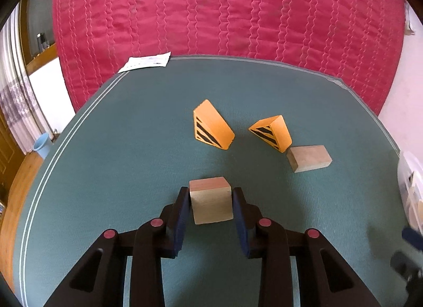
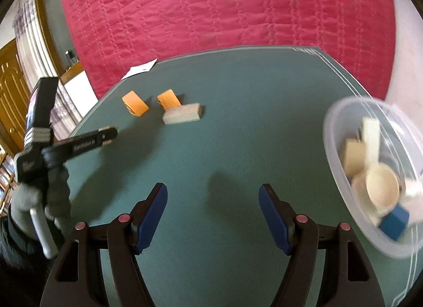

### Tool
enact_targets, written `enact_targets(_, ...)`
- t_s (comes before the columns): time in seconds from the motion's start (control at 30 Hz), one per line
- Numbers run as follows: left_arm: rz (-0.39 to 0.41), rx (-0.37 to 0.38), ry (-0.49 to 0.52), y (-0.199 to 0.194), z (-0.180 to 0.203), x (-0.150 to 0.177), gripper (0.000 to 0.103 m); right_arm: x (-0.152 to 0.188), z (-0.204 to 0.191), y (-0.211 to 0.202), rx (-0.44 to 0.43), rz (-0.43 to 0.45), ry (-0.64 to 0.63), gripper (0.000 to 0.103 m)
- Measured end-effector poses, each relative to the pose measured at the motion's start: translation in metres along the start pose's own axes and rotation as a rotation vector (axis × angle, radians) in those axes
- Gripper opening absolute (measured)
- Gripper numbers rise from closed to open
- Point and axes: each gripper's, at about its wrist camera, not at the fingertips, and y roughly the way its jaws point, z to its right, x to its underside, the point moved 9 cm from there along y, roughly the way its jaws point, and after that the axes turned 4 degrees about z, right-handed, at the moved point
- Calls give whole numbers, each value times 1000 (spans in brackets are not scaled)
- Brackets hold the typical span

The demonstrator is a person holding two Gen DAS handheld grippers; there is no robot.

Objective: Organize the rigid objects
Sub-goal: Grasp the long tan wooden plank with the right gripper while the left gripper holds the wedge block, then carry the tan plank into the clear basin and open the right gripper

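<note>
A pale wooden cube (image 1: 211, 202) sits between the blue pads of my left gripper (image 1: 211, 193), which is shut on it low over the green table (image 1: 105, 148). Beyond it lie two orange wedges with black stripes (image 1: 212, 128) (image 1: 272, 132), and a flat wooden block (image 1: 309, 158) touches the right wedge. In the right wrist view my right gripper (image 2: 212, 193) stands open over bare table with nothing between its fingers. A clear plastic bowl (image 2: 333, 122) at its right holds several pale wooden pieces and a blue block (image 2: 394, 222). The left gripper (image 2: 105, 135) shows at the left.
A red quilted bed (image 1: 211, 10) lies behind the table. A white paper (image 1: 146, 62) rests on the table's far left corner. A gloved hand (image 2: 26, 198) holds the left gripper's handle. A wooden door and curtain stand at the far left.
</note>
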Motion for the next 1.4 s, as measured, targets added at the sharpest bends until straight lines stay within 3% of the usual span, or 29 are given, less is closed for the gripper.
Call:
enact_targets(0.4, 15, 3, -20, -13, -22, 4, 34, -51, -47, 88, -7, -37, -42, 73)
enact_targets(0.67, -1, 8, -36, -13, -29, 8, 34, -69, -50, 138, 46, -68, -44, 73)
enact_targets(1.0, -5, 19, -23, -15, -26, 10, 34, -72, -58, 151, 101, -78, -115, 72)
enact_targets(1.1, -6, 18, -21, -14, -25, 10, 34, -71, -56, 151, 131, -76, -125, 64)
enact_targets(1.4, -15, 13, -12, -12, -22, 15, 34, -63, -50, 139, 115, -68, -120, 61)
